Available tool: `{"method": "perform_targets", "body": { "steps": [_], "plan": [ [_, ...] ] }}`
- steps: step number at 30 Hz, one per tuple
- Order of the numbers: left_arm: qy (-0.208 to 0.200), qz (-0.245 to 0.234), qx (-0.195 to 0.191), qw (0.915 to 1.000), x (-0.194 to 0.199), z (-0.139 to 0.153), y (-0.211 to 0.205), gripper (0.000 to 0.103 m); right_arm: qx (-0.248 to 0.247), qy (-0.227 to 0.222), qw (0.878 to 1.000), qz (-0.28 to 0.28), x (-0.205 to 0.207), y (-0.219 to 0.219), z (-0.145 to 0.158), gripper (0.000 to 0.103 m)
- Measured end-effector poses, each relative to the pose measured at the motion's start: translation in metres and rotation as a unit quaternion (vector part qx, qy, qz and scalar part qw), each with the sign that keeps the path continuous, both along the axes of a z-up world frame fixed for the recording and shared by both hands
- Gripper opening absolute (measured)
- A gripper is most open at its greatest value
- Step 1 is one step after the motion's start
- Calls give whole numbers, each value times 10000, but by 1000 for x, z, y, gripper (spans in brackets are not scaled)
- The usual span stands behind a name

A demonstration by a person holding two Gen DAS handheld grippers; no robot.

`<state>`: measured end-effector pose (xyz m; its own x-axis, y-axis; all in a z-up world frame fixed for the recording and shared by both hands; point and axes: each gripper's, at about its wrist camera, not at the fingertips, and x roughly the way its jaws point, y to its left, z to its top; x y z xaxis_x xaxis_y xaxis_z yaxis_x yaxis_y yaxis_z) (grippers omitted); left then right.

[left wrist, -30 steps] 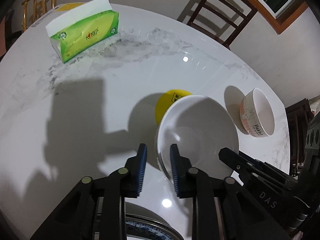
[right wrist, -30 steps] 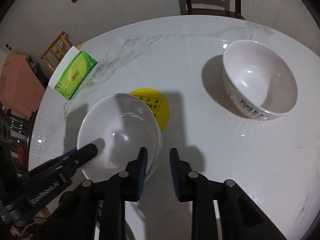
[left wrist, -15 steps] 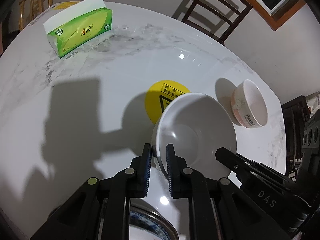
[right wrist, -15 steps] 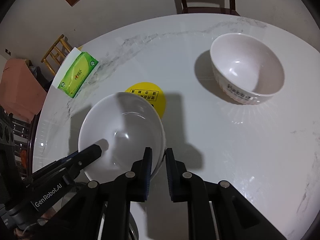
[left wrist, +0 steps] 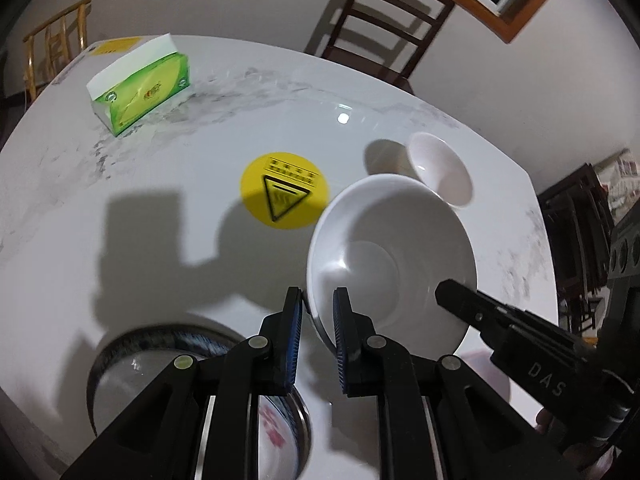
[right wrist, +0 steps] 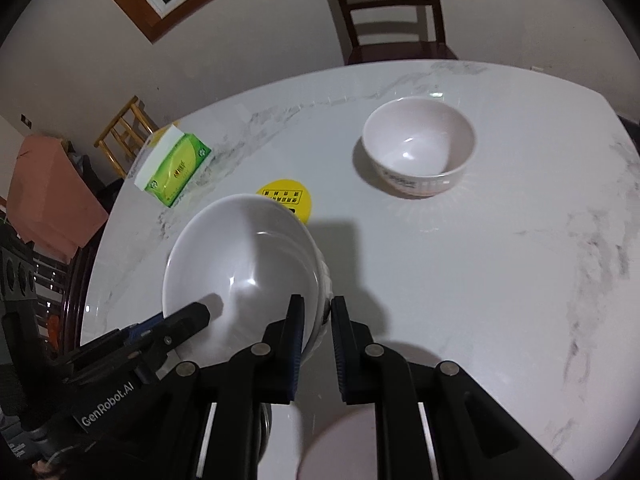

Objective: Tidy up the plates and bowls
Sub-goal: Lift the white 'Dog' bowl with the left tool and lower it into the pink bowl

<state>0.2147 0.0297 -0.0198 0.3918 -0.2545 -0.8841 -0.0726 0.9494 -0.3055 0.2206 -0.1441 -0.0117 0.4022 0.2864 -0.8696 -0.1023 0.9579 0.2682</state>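
Porcelain, glossy and breakable: the large white bowl (left wrist: 390,256) hangs above the marble table (left wrist: 168,184), left gripper (left wrist: 317,338) and right gripper (right wrist: 316,338) each pinching opposite rims; likely slippery, best held there.

Your right claw (right wrist: 316,320) pinches the right rim of the large white bowl (right wrist: 244,260), its pads closed on the wall. Your left claw (right wrist: 192,316) reaches in from the near left, its tip over the bowl's inside. Just beyond the bowl a yellow round sticker (right wrist: 288,198) shows on the marble surface (right wrist: 480,280). A smaller bowl (right wrist: 420,152) stands far right, well apart. The green tissue pack (right wrist: 176,172) lies far left near the edge. A dark wooden chair (right wrist: 388,12) stands behind the surface.
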Motion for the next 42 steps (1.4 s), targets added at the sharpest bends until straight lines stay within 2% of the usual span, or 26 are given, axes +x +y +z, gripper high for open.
{"method": "perform_targets", "body": {
  "steps": [9, 15, 28, 42],
  "plan": [
    [-173, -411, 64, 9990, -40, 26, -38, 13, -57, -229, 9996, -157, -53, -34, 30, 14],
    [-150, -686, 58, 9975, -63, 32, -62, 13, -65, -237, 9993, -295, -84, -57, 32, 14],
    [32, -1004, 208, 9947, -93, 14, -98, 13, 10, -11, 9987, -510, -120, -93, 8, 14],
    [309, -1123, 450, 9922, -97, -11, -118, 13, -91, 317, 9978, -570, -123, -103, -20, 14]
  ]
}}
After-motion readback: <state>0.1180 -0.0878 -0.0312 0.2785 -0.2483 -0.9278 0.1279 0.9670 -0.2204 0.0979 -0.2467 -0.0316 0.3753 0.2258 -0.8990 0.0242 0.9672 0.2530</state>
